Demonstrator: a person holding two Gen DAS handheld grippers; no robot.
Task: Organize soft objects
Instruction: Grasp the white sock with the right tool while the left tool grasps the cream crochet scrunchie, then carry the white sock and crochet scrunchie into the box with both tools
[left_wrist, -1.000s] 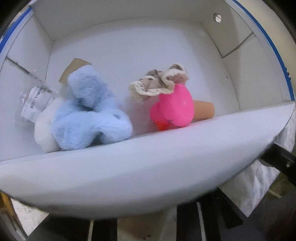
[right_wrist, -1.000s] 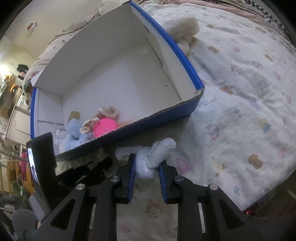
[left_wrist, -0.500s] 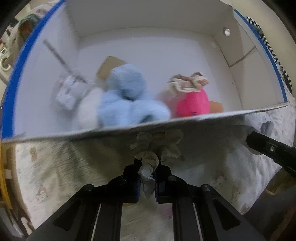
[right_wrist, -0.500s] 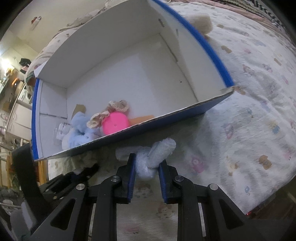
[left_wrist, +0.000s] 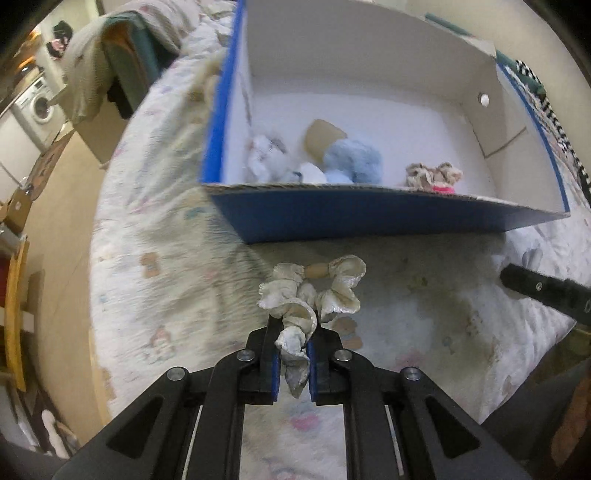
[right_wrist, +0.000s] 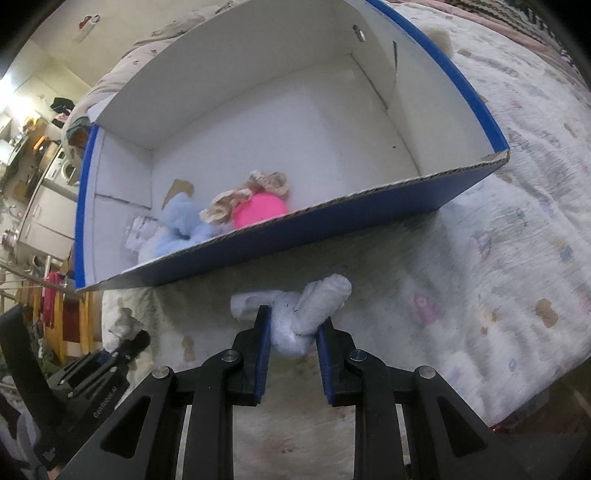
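Note:
My left gripper (left_wrist: 291, 332) is shut on a cream satin scrunchie (left_wrist: 310, 291), held above the bed in front of the blue box (left_wrist: 369, 216). My right gripper (right_wrist: 293, 325) is shut on a knotted white fabric bundle (right_wrist: 306, 310), also in front of the box (right_wrist: 332, 218). Inside the box lie a light blue plush (left_wrist: 352, 160), a beige lace scrunchie (left_wrist: 432, 173) over a pink toy (right_wrist: 260, 210), and a white fluffy item (left_wrist: 266, 158). The left gripper's tip shows in the right wrist view (right_wrist: 129, 341).
The box sits on a patterned white bedspread (right_wrist: 517, 258). The bed's left edge drops to a floor with furniture and a washing machine (left_wrist: 40, 107). A brown cardboard piece (left_wrist: 321, 136) lies in the box. The right gripper's arm (left_wrist: 546, 293) reaches in from the right.
My left gripper has pulled back and away from the box, so the scrunchie and the box's blue front wall now show. The right gripper has held the bundle, moving slightly closer to the box.

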